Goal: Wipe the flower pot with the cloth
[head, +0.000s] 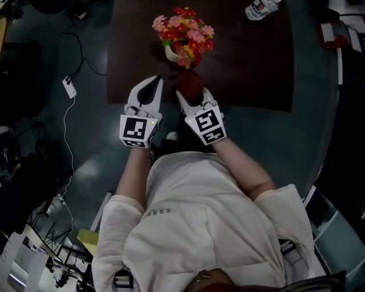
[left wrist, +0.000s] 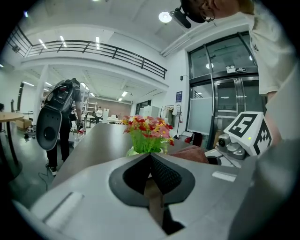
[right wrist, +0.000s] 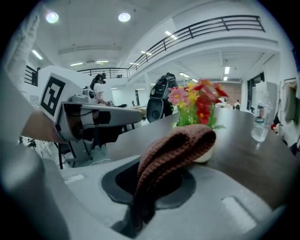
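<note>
A small white flower pot (head: 170,54) with red, pink and yellow flowers (head: 183,34) stands on the dark table (head: 251,63), near its front edge. My right gripper (head: 190,96) is shut on a brown knitted cloth (head: 190,84), just in front of the pot. From the right gripper view the cloth (right wrist: 174,149) folds up out of the jaws, with the pot (right wrist: 206,156) showing behind it. My left gripper (head: 151,85) is shut and empty, at the table edge left of the cloth. Over its closed jaws (left wrist: 151,171) the left gripper view shows the flowers (left wrist: 149,132).
A clear plastic bottle (head: 260,8) lies at the table's far right; it also appears as the bottle (right wrist: 259,123) in the right gripper view. A white power strip with cable (head: 69,87) lies on the floor to the left. A person (left wrist: 61,119) stands beyond the table.
</note>
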`<control>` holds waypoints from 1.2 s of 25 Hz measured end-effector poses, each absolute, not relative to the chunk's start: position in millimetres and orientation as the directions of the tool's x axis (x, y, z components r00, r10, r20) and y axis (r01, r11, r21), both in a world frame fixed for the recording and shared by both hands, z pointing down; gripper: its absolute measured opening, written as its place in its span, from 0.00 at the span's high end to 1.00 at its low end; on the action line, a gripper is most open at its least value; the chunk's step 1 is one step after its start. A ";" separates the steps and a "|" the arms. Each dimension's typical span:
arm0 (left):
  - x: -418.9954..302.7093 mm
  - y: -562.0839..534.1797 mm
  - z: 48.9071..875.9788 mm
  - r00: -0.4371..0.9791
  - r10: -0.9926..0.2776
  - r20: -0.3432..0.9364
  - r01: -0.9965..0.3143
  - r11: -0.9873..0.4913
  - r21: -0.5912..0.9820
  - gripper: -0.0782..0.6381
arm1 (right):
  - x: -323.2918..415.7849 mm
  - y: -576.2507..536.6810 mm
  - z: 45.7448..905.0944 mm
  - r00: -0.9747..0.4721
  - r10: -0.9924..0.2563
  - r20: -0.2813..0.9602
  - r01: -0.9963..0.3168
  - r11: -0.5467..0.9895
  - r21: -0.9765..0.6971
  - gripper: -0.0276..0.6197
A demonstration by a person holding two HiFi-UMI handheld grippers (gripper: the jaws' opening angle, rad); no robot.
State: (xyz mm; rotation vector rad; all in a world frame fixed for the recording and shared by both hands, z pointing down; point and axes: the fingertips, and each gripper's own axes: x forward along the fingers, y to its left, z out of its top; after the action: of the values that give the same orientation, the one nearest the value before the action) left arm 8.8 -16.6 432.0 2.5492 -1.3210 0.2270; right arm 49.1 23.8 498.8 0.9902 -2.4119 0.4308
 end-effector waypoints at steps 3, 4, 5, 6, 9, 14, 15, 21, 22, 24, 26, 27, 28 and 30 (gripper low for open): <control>11.6 -43.9 438.5 0.567 -0.778 0.271 -0.823 -0.545 0.159 0.87 | 30.0 3.3 507.1 -0.670 -0.497 0.552 -0.652 0.750 -0.116 0.88; 13.1 -52.4 439.3 0.567 -0.777 0.275 -0.823 -0.546 0.153 0.87 | 25.6 -2.8 508.9 -0.684 -0.478 0.551 -0.634 0.763 -0.124 0.88; 15.2 -60.2 440.4 0.570 -0.773 0.278 -0.821 -0.552 0.146 0.87 | 22.4 -8.5 511.1 -0.694 -0.461 0.553 -0.620 0.773 -0.133 0.88; 18.0 -67.0 442.5 0.576 -0.768 0.280 -0.816 -0.562 0.138 0.87 | 20.4 -13.6 514.0 -0.702 -0.445 0.557 -0.608 0.781 -0.143 0.88; 28.4 -84.1 453.2 0.602 -0.743 0.293 -0.795 -0.593 0.129 0.87 | 17.6 -24.5 523.1 -0.715 -0.399 0.574 -0.577 0.801 -0.162 0.88; 44.1 -100.7 469.0 0.664 -0.668 0.337 -0.736 -0.662 0.138 0.87 | 13.5 -30.2 533.3 -0.738 -0.327 0.591 -0.552 0.796 -0.248 0.88; 45.7 -102.3 471.1 0.675 -0.655 0.340 -0.726 -0.671 0.149 0.87 | 14.2 -31.7 536.0 -0.740 -0.315 0.594 -0.551 0.791 -0.266 0.88; 48.5 -106.3 468.6 0.725 -0.593 0.350 -0.680 -0.698 0.225 0.87 | 24.7 -34.8 538.2 -0.757 -0.264 0.597 -0.552 0.748 -0.369 0.88; 49.3 -106.5 467.0 0.730 -0.586 0.353 -0.675 -0.699 0.237 0.87 | 30.8 -35.7 538.7 -0.753 -0.265 0.603 -0.562 0.734 -0.380 0.88; 49.8 -107.2 466.7 0.732 -0.579 0.360 -0.670 -0.708 0.223 0.87 | 46.9 -39.0 540.9 -0.739 -0.273 0.616 -0.590 0.703 -0.396 0.88; 48.6 -106.2 470.8 0.726 -0.579 0.371 -0.669 -0.718 0.189 0.87 | 67.6 -42.7 543.5 -0.722 -0.290 0.628 -0.626 0.659 -0.416 0.88; 48.0 -105.2 473.0 0.724 -0.579 0.375 -0.670 -0.721 0.181 0.87 | 79.6 -45.0 544.7 -0.712 -0.303 0.634 -0.647 0.632 -0.426 0.88; 47.7 -104.7 474.0 0.723 -0.579 0.378 -0.670 -0.720 0.179 0.87 | 92.4 -48.0 545.6 -0.700 -0.318 0.639 -0.670 0.603 -0.433 0.88; 47.9 -104.7 474.1 0.719 -0.581 0.381 -0.675 -0.716 0.181 0.87 | 118.8 -55.5 547.4 -0.673 -0.353 0.650 -0.712 0.547 -0.441 0.88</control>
State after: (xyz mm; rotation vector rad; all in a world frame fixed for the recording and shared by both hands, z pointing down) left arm 47.9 -104.7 474.1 2.6180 -0.9840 0.4305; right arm 118.8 -55.5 547.4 0.8594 -2.2909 0.9687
